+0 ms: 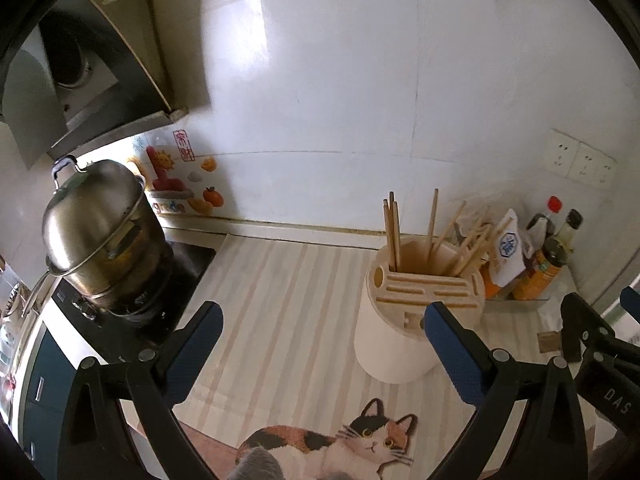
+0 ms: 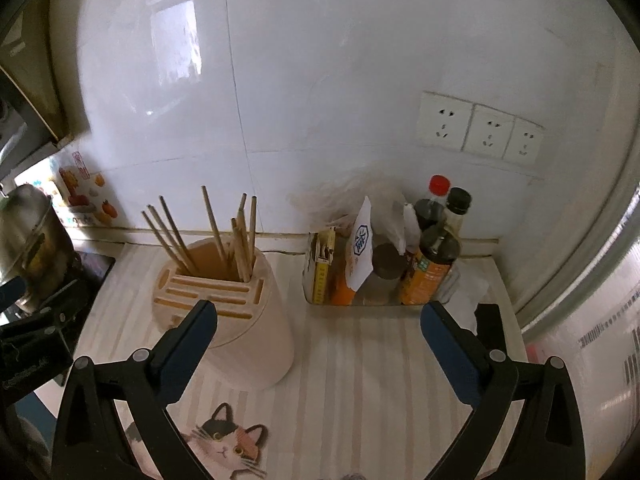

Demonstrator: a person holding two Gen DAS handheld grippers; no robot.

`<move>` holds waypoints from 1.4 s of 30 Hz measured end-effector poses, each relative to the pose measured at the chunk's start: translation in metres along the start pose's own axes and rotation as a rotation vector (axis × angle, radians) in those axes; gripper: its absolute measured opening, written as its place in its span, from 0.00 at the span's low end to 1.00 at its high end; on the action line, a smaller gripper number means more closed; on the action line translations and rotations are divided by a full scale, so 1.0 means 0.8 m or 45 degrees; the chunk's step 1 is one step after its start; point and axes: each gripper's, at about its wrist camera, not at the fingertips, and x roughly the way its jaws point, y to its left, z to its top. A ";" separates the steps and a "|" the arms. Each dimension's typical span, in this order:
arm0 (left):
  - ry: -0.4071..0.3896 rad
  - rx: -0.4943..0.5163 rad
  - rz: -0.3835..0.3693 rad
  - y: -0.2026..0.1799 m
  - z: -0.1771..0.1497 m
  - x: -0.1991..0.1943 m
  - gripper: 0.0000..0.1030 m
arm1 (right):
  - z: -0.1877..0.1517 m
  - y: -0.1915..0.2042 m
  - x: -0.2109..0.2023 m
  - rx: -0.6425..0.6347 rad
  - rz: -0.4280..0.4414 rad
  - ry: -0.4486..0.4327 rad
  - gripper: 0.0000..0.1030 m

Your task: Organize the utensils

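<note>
Kitchen counter (image 2: 360, 380) with a striped mat is seen against a white tiled wall (image 2: 340, 80); a cat print sits at the bottom of both views. A steel pot (image 1: 100, 236) on the stove is placed at centre left of the left view. A cream utensil holder (image 2: 236, 308) stands upright left of centre in the right view, right of centre in the left view. A tray of sauce bottles (image 2: 428, 264) and packets is seen just beside it, toward the right, under the wall sockets (image 2: 480, 130).

Chopsticks (image 2: 236, 236) are already gathered in the holder's round well, leaning at mixed angles; the knife slots in front are seen empty. No loose utensil is visible on the mat in either view.

Left gripper (image 1: 324, 332) is held with jaws wide apart, nothing between them, bare mat beneath. Right gripper (image 2: 318, 328) is likewise spread wide and empty, its left finger overlapping the holder in the picture.

Judgement: sorting looks mostly or fully done; anything left must lie outside these views.
</note>
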 end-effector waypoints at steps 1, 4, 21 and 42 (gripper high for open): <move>-0.010 0.002 -0.010 0.004 -0.004 -0.012 1.00 | -0.004 0.000 -0.011 0.009 -0.004 -0.014 1.00; -0.042 0.019 -0.032 0.015 -0.017 -0.045 1.00 | -0.017 0.005 -0.051 0.021 -0.024 -0.061 1.00; -0.154 0.081 -0.112 0.063 -0.083 -0.185 1.00 | -0.102 0.040 -0.249 0.115 -0.102 -0.242 1.00; -0.078 0.053 -0.082 0.041 -0.077 -0.183 1.00 | -0.101 0.030 -0.270 0.100 -0.102 -0.214 1.00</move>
